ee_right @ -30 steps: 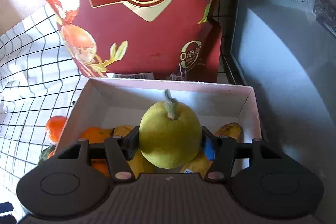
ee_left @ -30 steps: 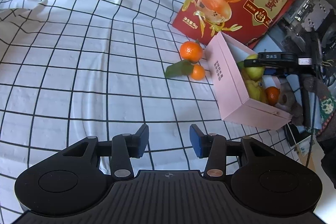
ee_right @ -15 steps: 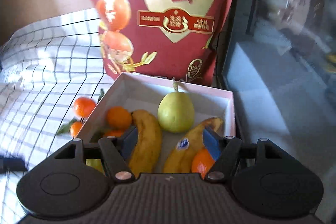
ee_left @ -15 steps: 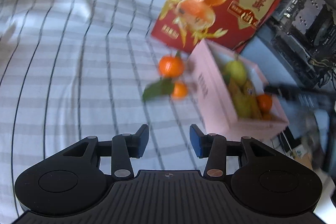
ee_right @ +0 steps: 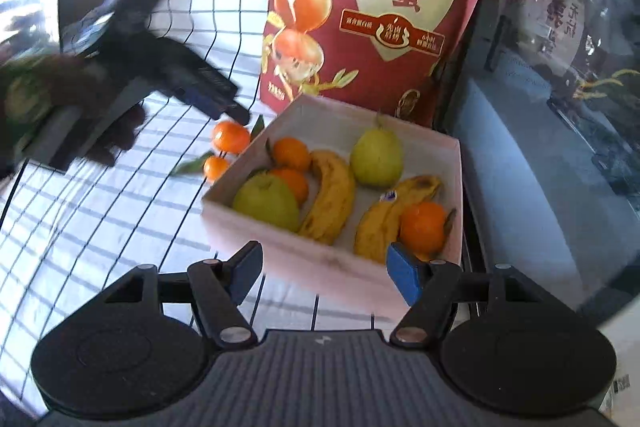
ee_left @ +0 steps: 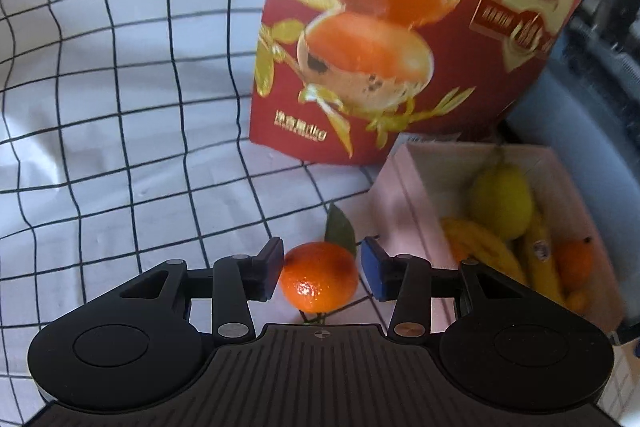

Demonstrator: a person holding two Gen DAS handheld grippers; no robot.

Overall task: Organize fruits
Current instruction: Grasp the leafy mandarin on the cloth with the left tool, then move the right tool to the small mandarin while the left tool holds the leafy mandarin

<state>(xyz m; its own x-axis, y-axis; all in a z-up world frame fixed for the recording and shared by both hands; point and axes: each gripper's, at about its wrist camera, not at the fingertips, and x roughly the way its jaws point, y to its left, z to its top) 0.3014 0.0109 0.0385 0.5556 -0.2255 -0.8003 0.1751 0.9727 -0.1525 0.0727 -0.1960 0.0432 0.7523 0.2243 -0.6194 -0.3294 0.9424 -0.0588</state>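
In your left wrist view, the red snack bag (ee_left: 404, 27) was blurred and cut off by the top edge. The pink box (ee_left: 400, 211) hid its bananas' lower ends. In your right wrist view, the left gripper (ee_right: 240, 115) was a dark smear, upper left.

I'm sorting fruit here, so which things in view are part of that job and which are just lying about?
Part of the job: tangerine between the opening left gripper, smaller tangerine, pink box of fruit, right gripper.
Lying about: red snack bag, checked cloth.
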